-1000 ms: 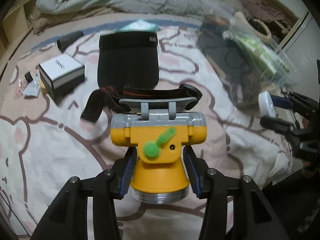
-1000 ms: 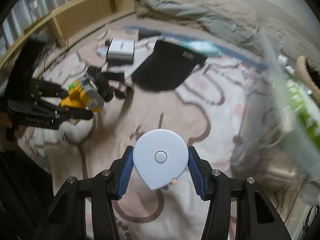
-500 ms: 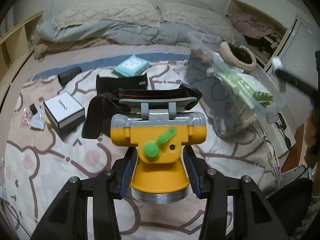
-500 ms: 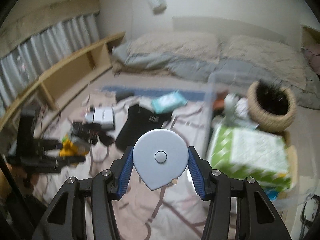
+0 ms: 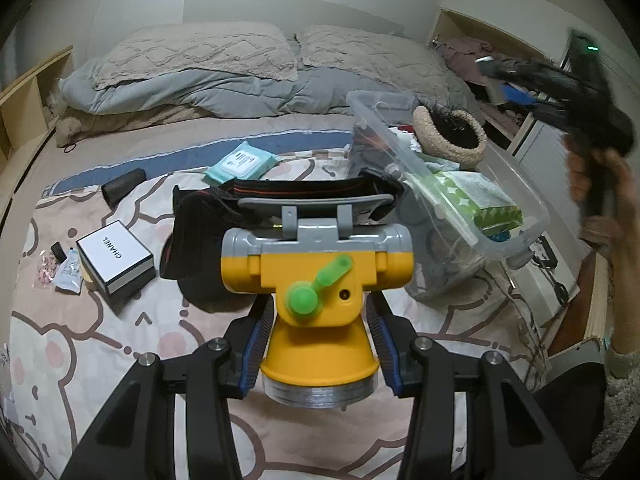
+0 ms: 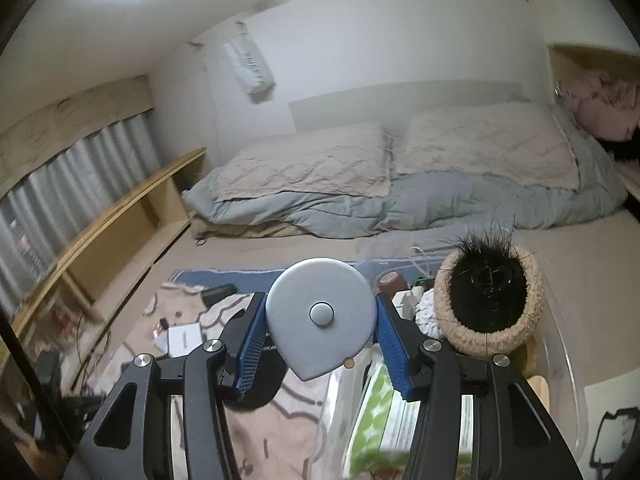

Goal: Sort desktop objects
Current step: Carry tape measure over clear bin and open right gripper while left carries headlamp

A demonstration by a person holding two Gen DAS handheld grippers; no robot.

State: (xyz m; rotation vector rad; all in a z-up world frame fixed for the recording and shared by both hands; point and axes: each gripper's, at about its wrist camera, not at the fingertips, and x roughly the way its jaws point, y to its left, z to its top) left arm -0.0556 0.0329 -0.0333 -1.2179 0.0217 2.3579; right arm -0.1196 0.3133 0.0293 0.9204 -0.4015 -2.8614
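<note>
My left gripper (image 5: 318, 344) is shut on a yellow and grey headlamp (image 5: 318, 280) with a green knob, its black strap (image 5: 304, 196) trailing in front, held above the patterned blanket (image 5: 100, 344). My right gripper (image 6: 320, 336) is shut on a white teardrop-shaped tape measure (image 6: 320, 312), held high over a clear plastic bin (image 6: 560, 380). The bin (image 5: 500, 216) also shows in the left wrist view, holding a green patterned pack (image 5: 476, 200) and a woven basket (image 5: 448, 136). The right gripper and hand show blurred at the upper right of the left wrist view (image 5: 560, 80).
On the blanket lie a white Chanel box (image 5: 116, 256), a small tube (image 5: 70, 272), a black cylinder (image 5: 122, 186), a teal wipes pack (image 5: 240, 162) and a black cloth (image 5: 192, 240). Pillows and a grey duvet (image 5: 192, 88) lie behind. Wooden shelving (image 6: 120, 232) runs along the left.
Both grippers have risen with their objects. The right gripper has swung up and over the clear bin, and its view has tilted toward the wall. The headlamp strap has lifted off the blanket.
</note>
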